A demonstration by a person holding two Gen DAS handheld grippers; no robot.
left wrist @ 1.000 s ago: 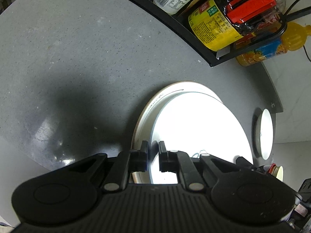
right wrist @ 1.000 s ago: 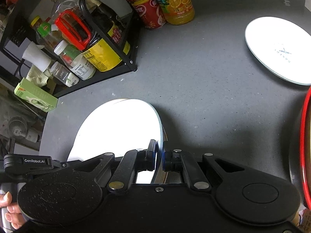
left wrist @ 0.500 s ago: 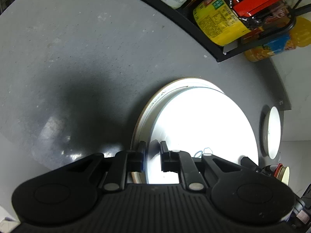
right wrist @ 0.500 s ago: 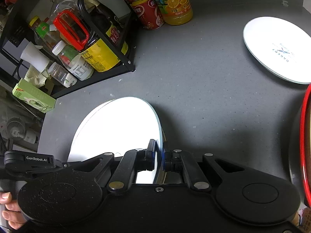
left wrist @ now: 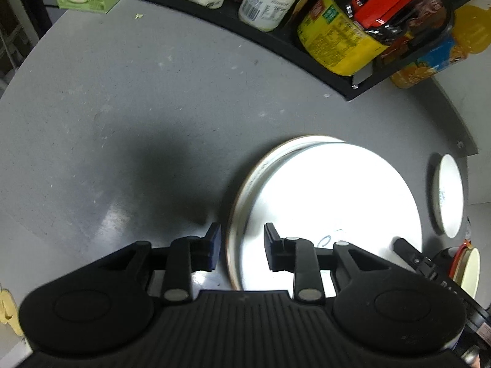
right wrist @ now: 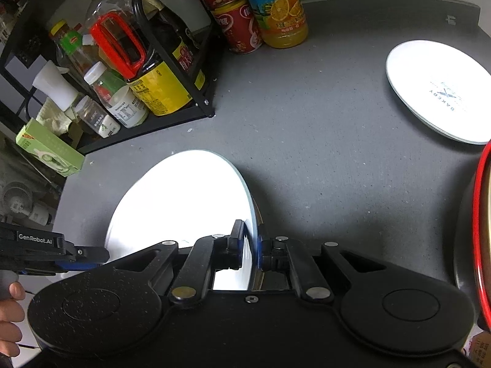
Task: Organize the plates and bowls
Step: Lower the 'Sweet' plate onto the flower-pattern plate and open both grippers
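A white plate (left wrist: 331, 202) lies on a second plate with a brownish rim (left wrist: 276, 150) on the grey counter. My left gripper (left wrist: 242, 245) straddles the stack's left rim; its jaws are opening and the pads stand clear of the rim between them. In the right wrist view the same white plate (right wrist: 184, 202) has my right gripper (right wrist: 251, 245) shut on its right rim, the jaws just starting to open with the pads still against the rim. The left gripper (right wrist: 76, 257) shows at the plate's far side, held by a hand (right wrist: 9, 309).
Another white plate (right wrist: 438, 92) lies at the far right of the counter. A red-rimmed vessel (right wrist: 478, 230) stands at the right edge. A black wire rack (right wrist: 172, 116) of bottles and jars lines the back, with an orange juice bottle (right wrist: 282, 9) and red cans (right wrist: 239, 27) beside it.
My left gripper's jaws have spread apart and let go of the plate's rim, and its view has tilted up toward the rack. The right gripper has kept its hold and place.
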